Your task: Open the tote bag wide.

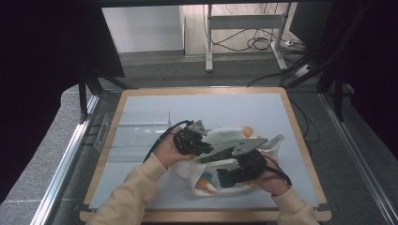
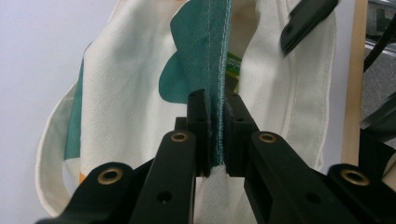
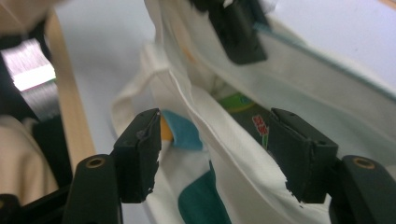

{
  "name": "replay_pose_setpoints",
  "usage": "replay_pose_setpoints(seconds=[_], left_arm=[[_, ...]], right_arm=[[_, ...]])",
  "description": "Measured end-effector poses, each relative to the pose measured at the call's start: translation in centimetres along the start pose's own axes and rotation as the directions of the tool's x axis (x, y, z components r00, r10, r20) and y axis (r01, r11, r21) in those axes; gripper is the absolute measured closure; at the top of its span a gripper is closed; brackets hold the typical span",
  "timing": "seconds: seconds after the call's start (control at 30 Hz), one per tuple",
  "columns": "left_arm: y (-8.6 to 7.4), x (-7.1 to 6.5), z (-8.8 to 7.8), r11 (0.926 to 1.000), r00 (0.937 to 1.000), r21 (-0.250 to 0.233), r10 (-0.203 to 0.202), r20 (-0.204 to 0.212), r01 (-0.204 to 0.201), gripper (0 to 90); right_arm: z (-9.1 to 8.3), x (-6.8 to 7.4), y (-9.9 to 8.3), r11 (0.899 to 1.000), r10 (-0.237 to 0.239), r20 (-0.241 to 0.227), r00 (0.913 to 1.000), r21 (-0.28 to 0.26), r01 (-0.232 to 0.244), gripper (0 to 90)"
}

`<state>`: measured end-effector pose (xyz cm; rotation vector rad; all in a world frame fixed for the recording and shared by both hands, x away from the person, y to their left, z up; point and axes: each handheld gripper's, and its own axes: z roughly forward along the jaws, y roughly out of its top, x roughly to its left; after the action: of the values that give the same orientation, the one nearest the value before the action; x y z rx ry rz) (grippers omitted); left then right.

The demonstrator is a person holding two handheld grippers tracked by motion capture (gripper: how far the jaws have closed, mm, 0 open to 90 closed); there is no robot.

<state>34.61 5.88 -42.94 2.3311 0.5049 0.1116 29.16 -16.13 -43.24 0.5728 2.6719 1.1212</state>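
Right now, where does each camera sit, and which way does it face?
High view: above the table's near side, looking down at the tote bag; both forearms show.
Left gripper view: on the left gripper, clamped on the bag's rim.
Right gripper view: on the right gripper, jaws astride the bag's other rim.
All three share the bag.

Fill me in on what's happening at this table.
A person at a table works on a cream tote bag with teal and orange patches, using a hand-held claw in each hand. The left claw is shut on a teal-lined edge of the bag's mouth. The right claw stands open around the opposite edge of the mouth, its pads not pressing on the cloth. Something with green packaging sits inside the bag. A clear plastic tray lies on the table at the left.
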Motion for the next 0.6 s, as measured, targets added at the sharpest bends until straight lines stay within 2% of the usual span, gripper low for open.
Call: replay_pose_setpoints(seconds=[0.1,0.2,0.27,0.3,0.37,0.47,0.6], left_arm=[[0.0,0.0,0.1,1.0000,1.0000,0.002,-0.008,0.001,0.008,84.3],[0.0,-0.1,0.0,0.9999,0.9999,0.002,-0.014,-0.002,0.014,84.3],[0.0,0.0,0.0,1.0000,0.9999,0.001,-0.008,-0.006,0.008,84.3],[0.0,0.0,0.0,1.0000,1.0000,0.000,0.004,-0.009,-0.004,84.4],[0.0,0.1,-0.1,1.0000,1.0000,0.000,-0.001,-0.008,0.001,84.5],[0.0,0.0,-0.2,0.9999,0.9998,-0.005,-0.015,-0.011,0.015,84.8],[0.0,0.2,-0.3,0.9999,0.9997,-0.009,-0.013,-0.021,0.013,84.9]], right_arm=[[1.1,0.1,-0.3,0.997,-0.028,0.027,0.9992,0.072,0.026,42.2],[1.7,0.0,-0.7,0.992,-0.046,0.054,0.9975,0.120,0.039,55.9],[1.6,-0.2,-0.9,0.993,-0.027,0.052,0.9983,0.119,0.020,66.6],[1.5,-0.4,-1.0,0.993,-0.024,0.051,0.9984,0.116,0.018,70.4],[1.3,-0.5,-1.0,0.994,-0.005,0.033,0.9994,0.110,0.002,76.8],[1.1,-0.4,-0.9,0.995,0.000,0.015,0.9999,0.105,-0.002,81.4],[1.0,-0.3,-0.8,0.995,0.017,0.006,0.9998,0.098,-0.017,83.7]])
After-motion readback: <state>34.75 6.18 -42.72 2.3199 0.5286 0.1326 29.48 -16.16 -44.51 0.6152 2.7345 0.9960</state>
